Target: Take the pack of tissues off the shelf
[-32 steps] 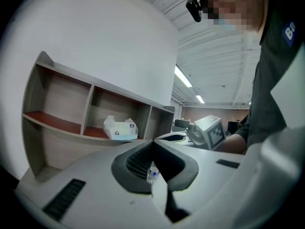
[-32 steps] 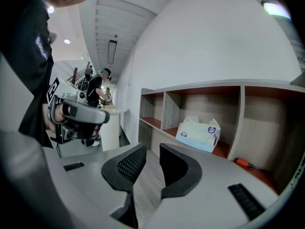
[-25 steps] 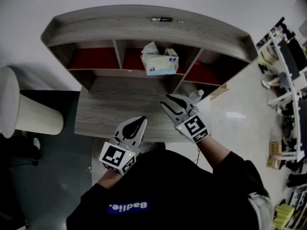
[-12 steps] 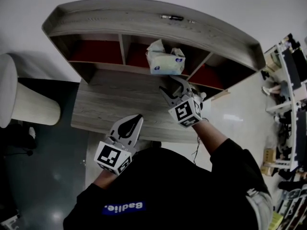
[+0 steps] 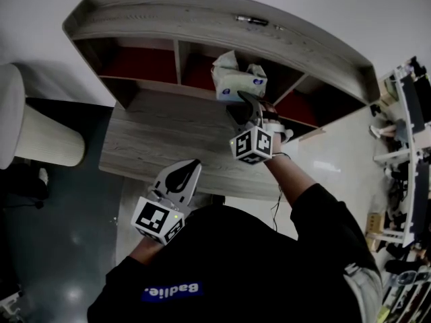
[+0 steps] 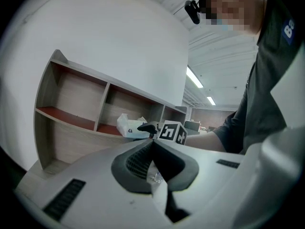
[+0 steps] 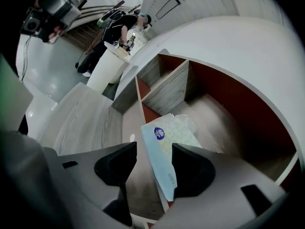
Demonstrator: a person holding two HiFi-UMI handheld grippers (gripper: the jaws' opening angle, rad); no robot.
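The pack of tissues (image 5: 237,81) is pale blue with white tissue sticking out of its top. It lies in the middle compartment of the wooden shelf (image 5: 202,36), on the red floor. My right gripper (image 5: 248,106) reaches up to it. In the right gripper view the jaws of the right gripper (image 7: 153,151) are opening, and the near end of the pack (image 7: 164,142) lies between them with a gap on the left side. My left gripper (image 5: 194,165) hangs low over the desk's front edge, shut and empty. From the left gripper view the pack (image 6: 127,127) shows beyond its closed tips (image 6: 153,146).
The grey wooden desk (image 5: 161,143) runs under the shelf. A white cylinder (image 5: 30,136) stands at its left. A dark pen-like object (image 5: 252,20) lies on the shelf's top. Red-floored compartments (image 5: 138,64) flank the middle one. Cluttered racks (image 5: 404,113) stand at the far right.
My right gripper has moved forward and up from over the desk to the shelf's middle compartment, its jaws spreading around the pack's end. The left gripper has stayed where it was.
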